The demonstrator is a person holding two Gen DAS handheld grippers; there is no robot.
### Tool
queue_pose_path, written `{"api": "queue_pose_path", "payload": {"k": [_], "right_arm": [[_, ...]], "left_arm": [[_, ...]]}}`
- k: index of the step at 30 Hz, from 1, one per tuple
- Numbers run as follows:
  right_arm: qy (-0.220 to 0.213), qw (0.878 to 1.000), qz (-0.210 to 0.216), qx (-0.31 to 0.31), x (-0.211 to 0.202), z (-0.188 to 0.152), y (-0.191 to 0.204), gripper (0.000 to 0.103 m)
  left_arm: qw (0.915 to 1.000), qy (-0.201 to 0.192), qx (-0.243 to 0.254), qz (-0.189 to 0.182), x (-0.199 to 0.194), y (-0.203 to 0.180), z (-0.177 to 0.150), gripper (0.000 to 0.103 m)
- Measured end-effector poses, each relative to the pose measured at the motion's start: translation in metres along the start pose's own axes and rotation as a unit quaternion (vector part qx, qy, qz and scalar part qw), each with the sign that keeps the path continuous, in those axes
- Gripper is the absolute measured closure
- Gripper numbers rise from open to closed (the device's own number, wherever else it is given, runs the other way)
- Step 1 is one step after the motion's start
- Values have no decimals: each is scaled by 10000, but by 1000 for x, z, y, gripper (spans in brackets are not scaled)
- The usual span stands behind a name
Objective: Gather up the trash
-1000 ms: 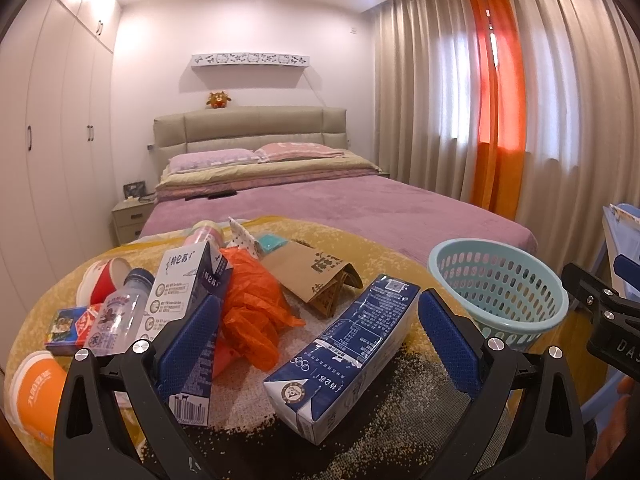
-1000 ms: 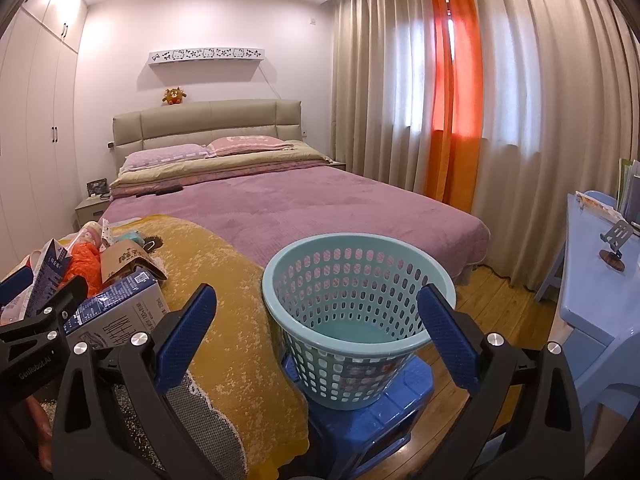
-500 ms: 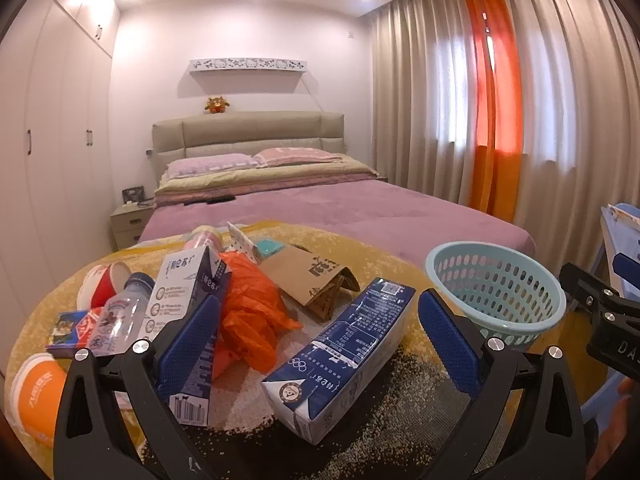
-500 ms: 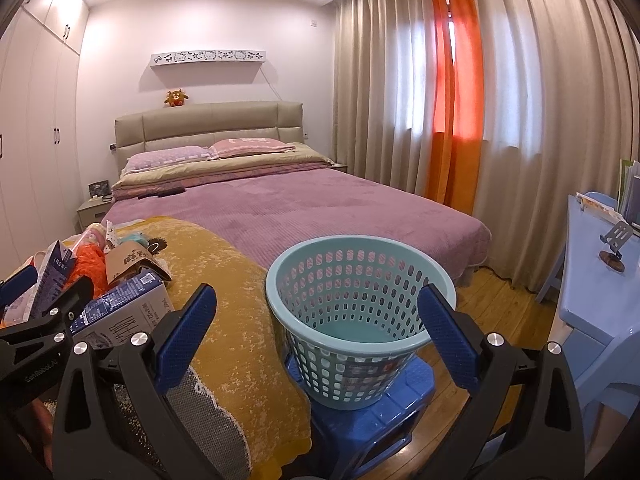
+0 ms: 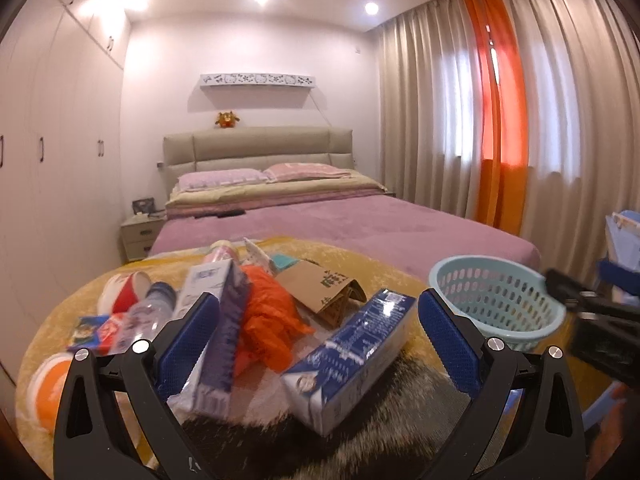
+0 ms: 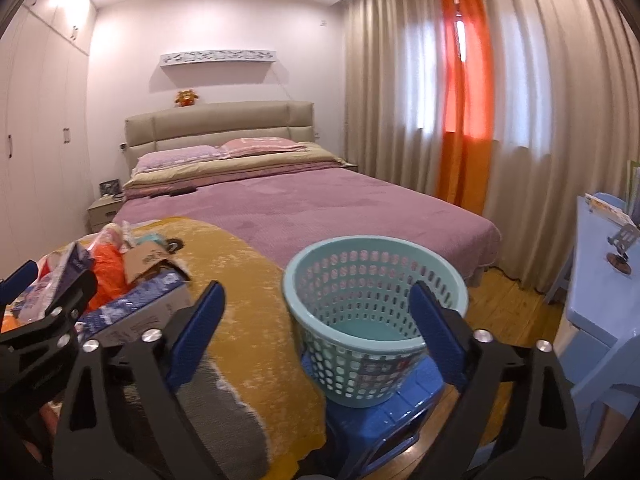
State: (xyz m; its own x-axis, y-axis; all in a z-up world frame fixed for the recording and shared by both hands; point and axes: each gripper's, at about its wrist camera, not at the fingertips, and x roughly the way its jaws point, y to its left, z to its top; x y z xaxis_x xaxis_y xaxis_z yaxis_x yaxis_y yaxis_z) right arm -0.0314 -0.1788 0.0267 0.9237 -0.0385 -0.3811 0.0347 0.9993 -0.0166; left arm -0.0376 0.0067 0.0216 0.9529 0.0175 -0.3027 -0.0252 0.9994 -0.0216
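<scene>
Trash lies on a round table with a yellow cloth [image 5: 384,280]: a blue milk carton [image 5: 352,356] lying flat, a second carton [image 5: 218,336] on its side, an orange plastic bag [image 5: 268,320], a brown cardboard piece [image 5: 324,292], a clear bottle [image 5: 144,316] and cups. My left gripper [image 5: 320,344] is open, its fingers on either side of the blue carton, not touching it. A light blue basket [image 6: 372,308] stands on a blue stool [image 6: 380,420]. My right gripper [image 6: 316,332] is open and empty in front of the basket.
A bed with a purple cover [image 6: 304,208] lies behind the table. Curtains [image 6: 500,120] hang on the right. A light blue desk [image 6: 600,300] stands at the far right. A bedside cabinet [image 5: 138,236] and white wardrobes are at the left.
Both cameras have drifted slightly; the left gripper has moved a little lower and closer over the trash. The right gripper has shifted slightly to the left. Nothing was grasped.
</scene>
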Motion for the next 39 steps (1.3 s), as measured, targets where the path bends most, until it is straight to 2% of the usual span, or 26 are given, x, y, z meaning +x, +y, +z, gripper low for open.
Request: {"api": "queue_pose_path", "payload": {"k": [2, 3, 4, 5, 7, 9, 12, 13, 14, 15, 16, 19, 22, 24, 26, 31, 34, 37, 38, 39], "right_arm": [[68, 9997, 205, -73, 1, 3, 14, 37], [103, 9995, 298, -85, 1, 4, 20, 47], [142, 9990, 415, -91, 2, 5, 25, 53], [189, 9980, 591, -92, 3, 7, 33, 56], [248, 9968, 755, -112, 5, 8, 44, 59], [292, 9948, 964, -142, 4, 9, 60, 59], [424, 9917, 1195, -209, 7, 10, 82, 56], [514, 9901, 1292, -210, 9, 10, 89, 48], [595, 9885, 1379, -198, 12, 9, 95, 44], [700, 9870, 1436, -179, 15, 8, 102, 33], [775, 9862, 1451, -172, 18, 6, 110, 28], [862, 9862, 1372, -345, 22, 1, 129, 27], [1116, 9862, 1131, -475, 38, -7, 146, 21], [1252, 9867, 905, -504, 46, -11, 151, 20], [1405, 9847, 912, -477, 54, -16, 154, 20], [1315, 9886, 588, -449, 47, -14, 143, 20], [1425, 9879, 497, -351, 48, -15, 130, 20], [1466, 9881, 402, -234, 48, -15, 119, 20], [1478, 9882, 354, -207, 49, -15, 116, 20], [1522, 9875, 376, -143, 50, -14, 111, 20]], "left_arm": [[9998, -31, -48, 185, -19, 8, 5, 7], [9996, -71, -88, 271, -30, 16, 7, 7], [9991, -190, -96, 366, -38, 22, 6, 7], [9980, -218, -164, 565, -47, 32, 5, 7], [9953, 67, -139, 951, -52, 48, 4, 7], [9903, 370, -341, 1298, -54, 75, -3, 7], [9848, 687, -344, 1556, -55, 104, -14, 7], [9827, 796, -263, 1651, -55, 110, -17, 7], [9795, 1082, -203, 1687, -49, 119, -23, 7], [9757, 1370, -145, 1702, -43, 118, -25, 7], [9728, 1487, -57, 1774, -42, 124, -30, 7], [9672, 1685, 15, 1899, -42, 133, -39, 7], [9647, 1806, 73, 1914, -38, 133, -42, 7], [9611, 1908, 13, 1995, -31, 135, -44, 9], [9605, 1961, -110, 1973, -27, 143, -47, 12], [9560, 2024, -267, 2106, -40, 167, -53, 13], [9506, 2069, -486, 2262, -56, 192, -57, 13], [9508, 2024, -675, 2246, -68, 209, -59, 13], [9515, 2035, -832, 2151, -73, 218, -58, 13], [9542, 2053, -1059, 1898, -77, 226, -57, 13]]}}
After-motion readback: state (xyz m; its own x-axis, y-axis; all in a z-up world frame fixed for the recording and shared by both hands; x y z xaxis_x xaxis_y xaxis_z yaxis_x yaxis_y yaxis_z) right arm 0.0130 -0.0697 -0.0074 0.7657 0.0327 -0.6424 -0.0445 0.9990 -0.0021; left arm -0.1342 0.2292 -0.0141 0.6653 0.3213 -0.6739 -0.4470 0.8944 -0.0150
